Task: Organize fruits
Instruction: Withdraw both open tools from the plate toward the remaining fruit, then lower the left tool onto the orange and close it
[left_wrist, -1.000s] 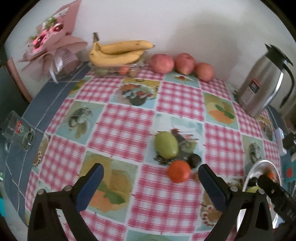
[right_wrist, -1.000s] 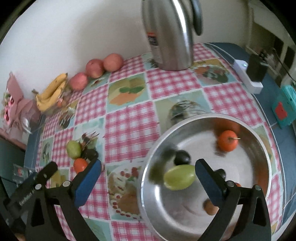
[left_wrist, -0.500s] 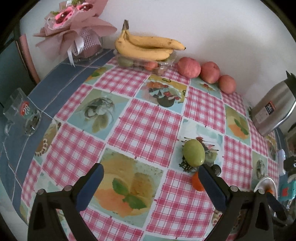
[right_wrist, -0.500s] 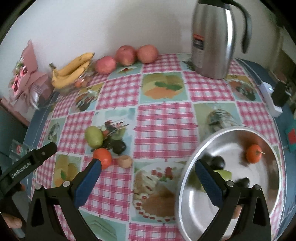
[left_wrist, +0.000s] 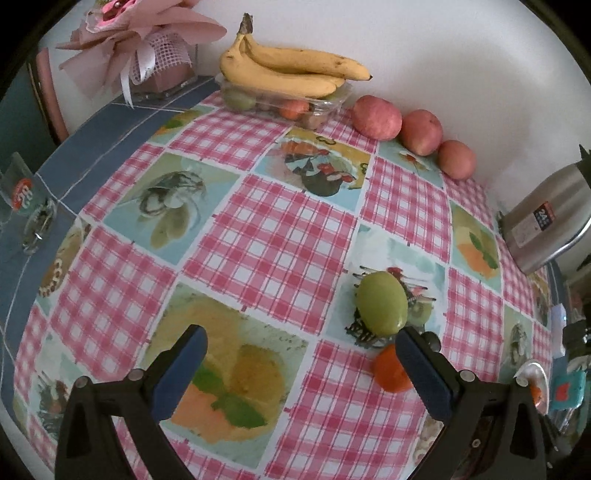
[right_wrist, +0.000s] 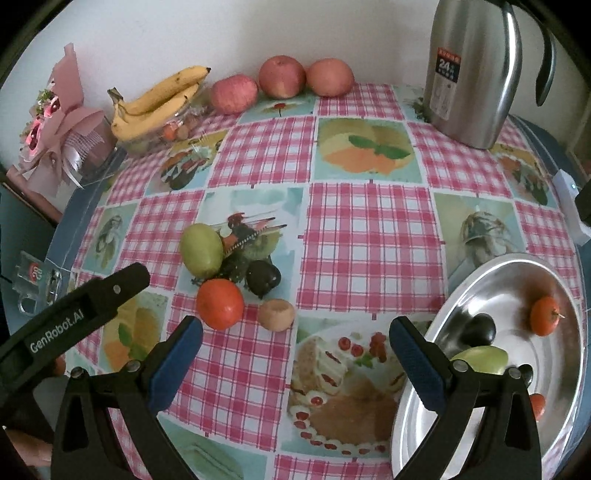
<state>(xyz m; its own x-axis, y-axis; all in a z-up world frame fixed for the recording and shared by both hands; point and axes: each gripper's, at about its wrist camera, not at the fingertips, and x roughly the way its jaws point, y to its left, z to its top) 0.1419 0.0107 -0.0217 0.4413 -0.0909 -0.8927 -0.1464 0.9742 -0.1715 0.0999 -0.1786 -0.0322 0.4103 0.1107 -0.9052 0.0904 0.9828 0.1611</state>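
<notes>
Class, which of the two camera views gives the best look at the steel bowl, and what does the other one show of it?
The right wrist view: the steel bowl fills its lower right, showing fruit inside. In the left wrist view only a sliver of its rim peeks out at the far right, its contents mostly hidden.

black hand-held gripper, blue pads, "genrobot.ai" marking

- The tablecloth has pink and white checks and squares with fruit pictures.
- The bananas are yellow.
- Beside the bananas, the apples are red.
- The bowl is shiny silver.
- The gripper pads are blue.
</notes>
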